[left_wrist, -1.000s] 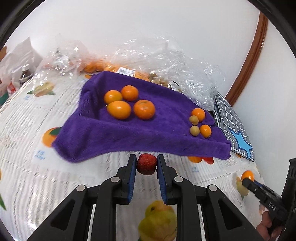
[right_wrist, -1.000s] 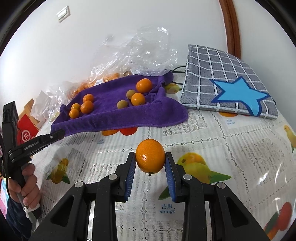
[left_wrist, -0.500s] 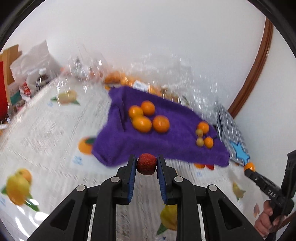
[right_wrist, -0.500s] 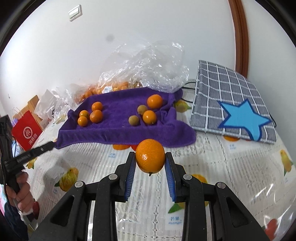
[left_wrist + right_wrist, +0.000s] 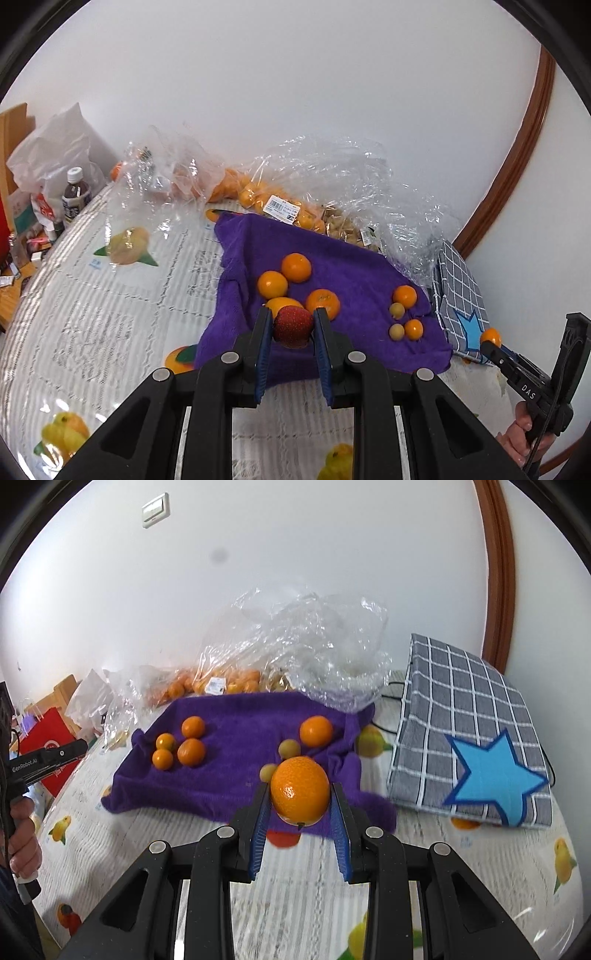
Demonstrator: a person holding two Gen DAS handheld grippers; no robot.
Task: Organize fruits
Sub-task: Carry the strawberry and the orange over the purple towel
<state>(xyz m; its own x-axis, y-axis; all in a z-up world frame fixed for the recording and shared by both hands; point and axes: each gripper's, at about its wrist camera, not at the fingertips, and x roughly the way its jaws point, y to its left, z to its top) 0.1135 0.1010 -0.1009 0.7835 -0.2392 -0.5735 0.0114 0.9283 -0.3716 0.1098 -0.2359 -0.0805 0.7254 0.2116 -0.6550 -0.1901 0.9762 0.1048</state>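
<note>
The left hand-held gripper (image 5: 293, 326) pinches a soft red strawberry (image 5: 292, 325) by its sides above the purple towel (image 5: 354, 266); squeeze gently. The right hand-held gripper (image 5: 300, 799) hugs a round, firm mandarin (image 5: 300, 794) around its middle, above the towel's near edge.

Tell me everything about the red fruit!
The red fruit is small, round and dark red, with a bumpy, dotted skin like a strawberry's. It is whole. The left gripper holds it in the air, its blue jaws pressing on both sides. Nothing else touches it. The purple towel lies behind it.
</note>
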